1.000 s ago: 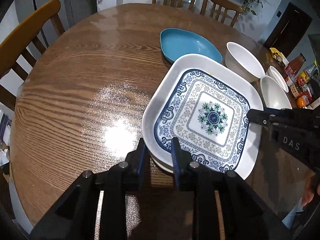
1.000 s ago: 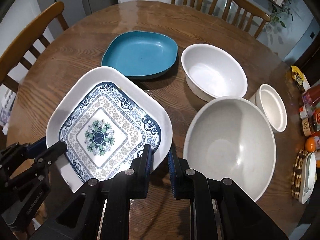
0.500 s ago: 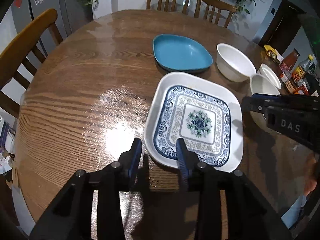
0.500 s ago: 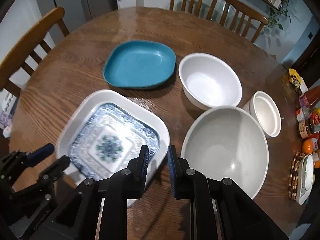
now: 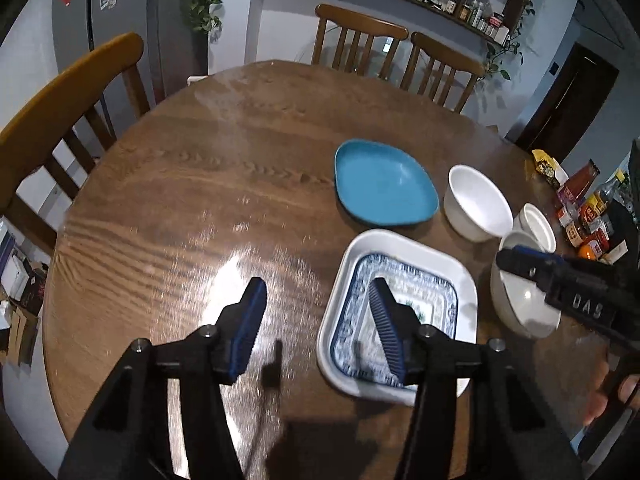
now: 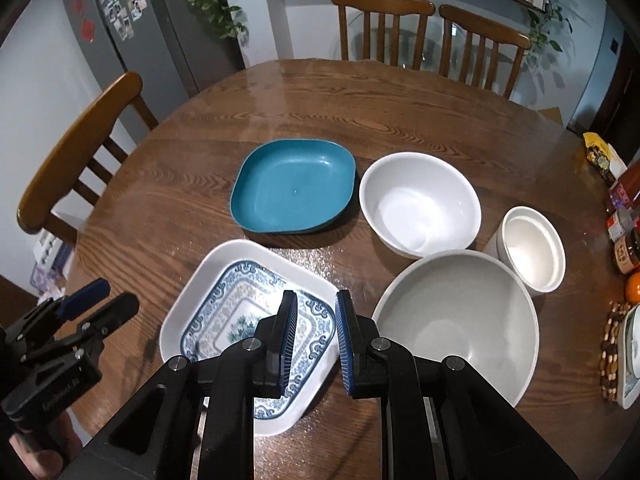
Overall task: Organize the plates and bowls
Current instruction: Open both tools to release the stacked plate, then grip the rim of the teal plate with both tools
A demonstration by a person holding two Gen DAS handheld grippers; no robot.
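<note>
Left gripper [image 5: 316, 320]: jaws just been opening, now wide apart, nothing between the pads. Right gripper [image 6: 316, 340]: jaws nearly together, a narrow gap only, nothing held.

Directly beneath both, at six o'clock on the table [image 6: 400, 112]: patterned plate [image 6: 224, 280], white rim with blue scrollwork, flat on the wood, touched by neither gripper. At twelve o'clock from it, just beside: teal plate [image 6: 294, 188], empty. At one to two o'clock: white bowl [image 6: 420, 204]. At three o'clock, near the plate's corner: large grey bowl [image 6: 456, 320]. Beyond that, small white cup-like bowl [image 6: 532, 248], touching or nearly touching the grey bowl's rim.

Step in hand, by judgement: patterned plate set down and let go, hands clear of it. Next move likely a reach to the teal plate, calling for open jaws over its rim and a stack onto or under the patterned one; bowls to nest after.

Round, glossy, grained wood. Chairs [image 6: 432, 28] at nine and twelve o'clock, fridge [image 6: 120, 20] at ten, jars and bottles [image 6: 624, 240] at three.
</note>
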